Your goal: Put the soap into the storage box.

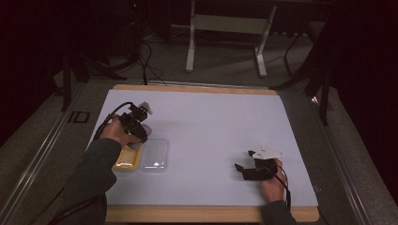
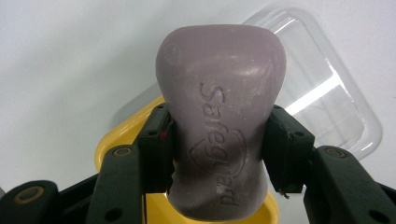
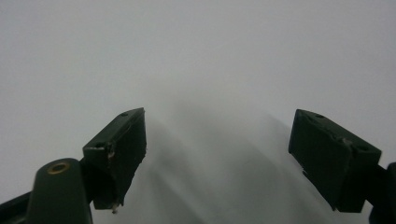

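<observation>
Soap bar, mauve and embossed "Safeguard", is clamped between the two jaws of the left gripper, both pads pressed against its sides. The bar is held above the yellow soap dish, which sits on the white table surface at the person's left. A clear plastic lid lies just beside the dish. The right gripper rests low over bare table well apart, its jaws spread wide with nothing between them.
</observation>
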